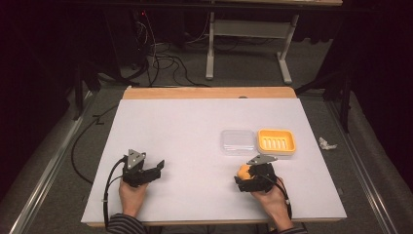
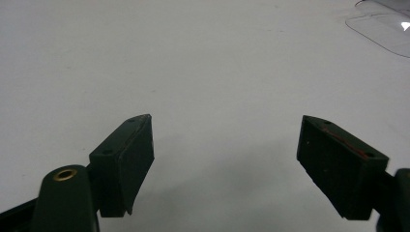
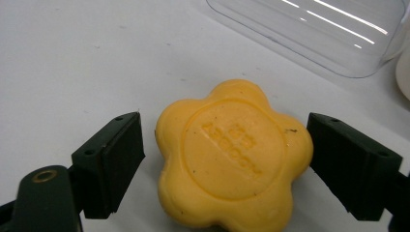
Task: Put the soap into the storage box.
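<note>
Closing evenly on the yellow flower-shaped soap bar (image 3: 234, 157), near the worktop's front edge, suited the released right gripper (image 3: 225, 164); the left gripper (image 2: 225, 164) hung unclenched, empty.

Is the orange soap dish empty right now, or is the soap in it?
Empty: the orange soap dish shows bare ribs, while the flower-shaped soap lies on the table between the right tool's open jaws.

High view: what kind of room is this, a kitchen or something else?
Probably a lab or recording room, not a kitchen. A plain white table stands between dark curtains, cables trail over the grey floor, and a person holds a tool in each hand; the right tool is open around a flower-shaped yellow soap.
</note>
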A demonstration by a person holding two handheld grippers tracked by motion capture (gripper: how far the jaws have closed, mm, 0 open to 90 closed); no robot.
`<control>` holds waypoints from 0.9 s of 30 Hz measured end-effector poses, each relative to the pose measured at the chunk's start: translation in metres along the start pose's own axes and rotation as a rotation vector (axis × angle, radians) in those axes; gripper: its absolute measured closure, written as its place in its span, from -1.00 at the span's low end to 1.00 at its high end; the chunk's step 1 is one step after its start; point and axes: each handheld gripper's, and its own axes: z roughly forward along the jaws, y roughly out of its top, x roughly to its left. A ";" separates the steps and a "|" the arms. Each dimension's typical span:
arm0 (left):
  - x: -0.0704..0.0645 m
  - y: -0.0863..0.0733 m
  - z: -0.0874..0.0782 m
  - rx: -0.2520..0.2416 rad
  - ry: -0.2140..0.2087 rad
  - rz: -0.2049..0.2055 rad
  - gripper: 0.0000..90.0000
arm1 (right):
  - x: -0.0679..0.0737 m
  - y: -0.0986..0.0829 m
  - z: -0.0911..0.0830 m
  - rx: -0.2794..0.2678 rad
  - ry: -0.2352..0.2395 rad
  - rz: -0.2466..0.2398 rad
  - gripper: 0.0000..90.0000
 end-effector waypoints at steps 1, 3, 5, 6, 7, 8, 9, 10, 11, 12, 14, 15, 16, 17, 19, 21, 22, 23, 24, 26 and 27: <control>0.000 0.000 0.000 0.000 0.000 0.000 -0.52 | 0.000 0.000 0.001 0.011 -0.004 0.002 -0.65; 0.000 0.000 0.000 -0.001 0.000 -0.004 -0.52 | 0.001 0.001 0.004 0.023 -0.012 0.003 -0.63; 0.000 0.000 0.000 0.001 0.000 0.001 -0.52 | 0.001 0.000 0.006 0.025 -0.019 0.009 -0.60; 0.000 0.000 0.000 0.001 0.000 0.002 -0.52 | 0.001 0.000 0.006 0.020 -0.013 0.012 -0.55; 0.000 0.000 0.000 0.001 0.000 0.002 -0.52 | 0.001 0.000 0.006 0.020 -0.013 0.012 -0.55; 0.000 0.000 0.000 0.001 0.000 0.002 -0.52 | 0.000 0.000 0.005 0.021 -0.006 0.011 -0.53; 0.000 0.000 0.000 0.002 0.000 0.001 -0.52 | 0.000 -0.001 0.005 0.017 -0.006 0.011 -0.50; 0.000 0.000 0.000 0.002 0.000 0.001 -0.52 | -0.001 -0.002 0.004 0.008 -0.011 0.013 -0.43; 0.000 0.000 0.000 0.002 0.000 0.001 -0.51 | -0.001 -0.002 0.004 0.008 -0.011 0.013 -0.43; 0.000 0.000 0.000 0.001 0.000 -0.004 -0.51 | -0.002 -0.002 0.003 0.009 -0.007 0.015 -0.43; 0.000 0.000 0.001 0.004 0.000 -0.002 -0.51 | -0.001 -0.002 0.004 0.005 -0.009 0.011 -0.43; 0.000 0.000 0.000 0.003 0.000 -0.001 -0.51 | -0.002 -0.002 0.004 0.003 -0.008 0.011 -0.43; 0.000 0.000 0.001 0.002 0.000 0.000 -0.51 | -0.002 -0.002 0.004 0.003 -0.006 0.010 -0.43; 0.000 0.000 0.001 0.002 0.000 0.000 -0.51 | -0.002 -0.002 0.004 0.003 -0.006 0.010 -0.43; 0.000 0.000 0.001 0.004 0.000 -0.001 -0.51 | -0.002 -0.002 0.004 0.002 -0.003 0.005 -0.42; 0.000 0.000 0.001 0.007 0.002 0.001 -0.51 | -0.003 -0.002 0.003 0.004 0.003 -0.002 -0.42; 0.001 0.000 0.001 0.010 0.002 0.001 -0.51 | -0.003 -0.002 0.003 0.007 0.007 -0.006 -0.42; 0.000 0.000 0.001 0.009 0.002 0.001 -0.50 | -0.003 -0.002 0.003 0.007 0.008 -0.011 -0.42; 0.000 0.000 0.001 0.008 0.002 0.001 -0.50 | -0.003 -0.001 0.003 0.007 0.009 -0.013 -0.42; 0.000 0.000 0.001 0.007 0.002 0.001 -0.50 | -0.003 -0.002 0.002 0.004 0.008 -0.016 -0.42; 0.000 0.000 0.001 0.007 0.002 0.001 -0.50 | -0.003 -0.002 0.002 0.004 0.008 -0.016 -0.42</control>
